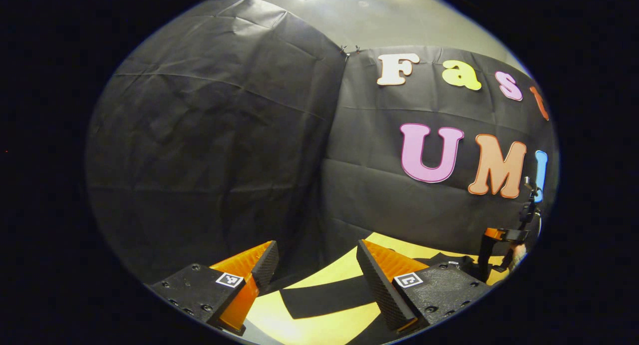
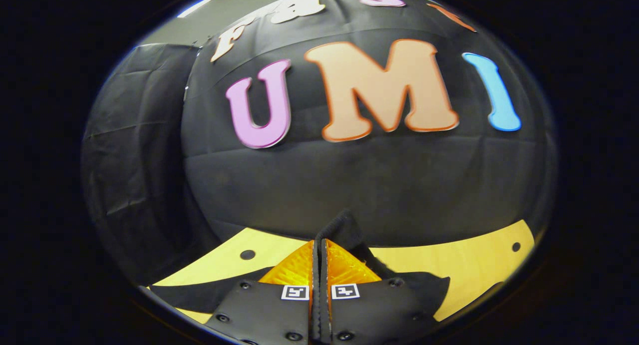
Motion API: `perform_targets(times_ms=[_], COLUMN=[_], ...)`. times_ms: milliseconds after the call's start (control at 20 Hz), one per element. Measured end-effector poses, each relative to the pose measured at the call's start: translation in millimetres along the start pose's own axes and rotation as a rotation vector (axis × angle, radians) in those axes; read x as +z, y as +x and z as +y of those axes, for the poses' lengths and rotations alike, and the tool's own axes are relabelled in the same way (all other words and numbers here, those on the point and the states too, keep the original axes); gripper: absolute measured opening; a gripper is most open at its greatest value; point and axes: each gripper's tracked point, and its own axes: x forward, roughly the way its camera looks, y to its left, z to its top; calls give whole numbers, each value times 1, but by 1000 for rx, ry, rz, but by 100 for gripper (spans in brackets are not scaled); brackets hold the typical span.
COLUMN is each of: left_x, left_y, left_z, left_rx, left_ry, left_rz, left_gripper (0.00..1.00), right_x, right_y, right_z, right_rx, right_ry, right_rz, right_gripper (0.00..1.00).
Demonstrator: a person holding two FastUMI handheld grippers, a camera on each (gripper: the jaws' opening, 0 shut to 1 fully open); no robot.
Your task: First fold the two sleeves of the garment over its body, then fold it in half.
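Garment (image 2: 344,230) pinched in right gripper (image 2: 318,245).

The left gripper view rides low over the worktop (image 1: 319,330), looking nearly level along its own jaws at the corner where two panels of the booth wall (image 1: 209,150) meet, with the right gripper (image 1: 501,245) far off at about 4 o'clock. The right gripper view sits closer to the back panel (image 2: 349,185), facing it squarely (tilted slightly upward), a raised fold of the garment (image 2: 344,230) rising just past its jaws. Both views share that back panel, the worktop's far edge and the dark garment on it.
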Motion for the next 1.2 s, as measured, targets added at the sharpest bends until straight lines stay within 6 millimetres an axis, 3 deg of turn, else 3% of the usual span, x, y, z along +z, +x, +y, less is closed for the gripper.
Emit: perform_targets(times_ms=[100, 200, 300, 400, 550, 600, 750, 800, 900, 950, 1050, 1100, 1200], left_x=[-6, -12, -22, -35, -44, -47, -47, -51, -61, -71, -93, -105, -131], left_y=[-1, -2, -1, -1, 3, 7, 15, 19, 27, 32, 39, 41, 50], left_z=[12, 20, 25, 31, 35, 37, 33, 31, 26, 24, 18, 16, 13], left_rx=[17, 28, 31, 31, 28, 23, 10, 5, -5, -9, -26, -32, -35], left_ry=[6, -4, -18, -18, -20, -23, -31, -30, -20, -11, 11, 21, 53], left_rz=[10, 25, 46, 74, 94, 98, 97, 99, 104, 118, 147, 160, 194], left_gripper=[92, 92, 92, 93, 93, 92, 93, 92, 93, 93, 93, 92, 94], right_x=[-29, -51, -61, -84, -95, -95, -92, -94, -86, -77, -57, -44, -15], right_y=[16, 41, 63, 80, 105, 108, 110, 96, 73, 65, 39, 19, -30], right_z=[37, 58, 61, 61, 54, 50, 40, 54, 65, 66, 61, 55, 41], right_rx=[44, 69, 80, 91, 117, 122, 112, 116, 113, 115, 114, 115, 110], right_ry=[-15, -35, -53, -52, -40, -41, -81, -94, -119, -128, -136, -135, -134], right_rz=[52, 90, 127, 165, 197, 195, 179, 177, 171, 160, 136, 118, 79], right_gripper=[2, 2, 5, 2, 7, 14, 78, 100, 99, 96, 99, 96, 99])
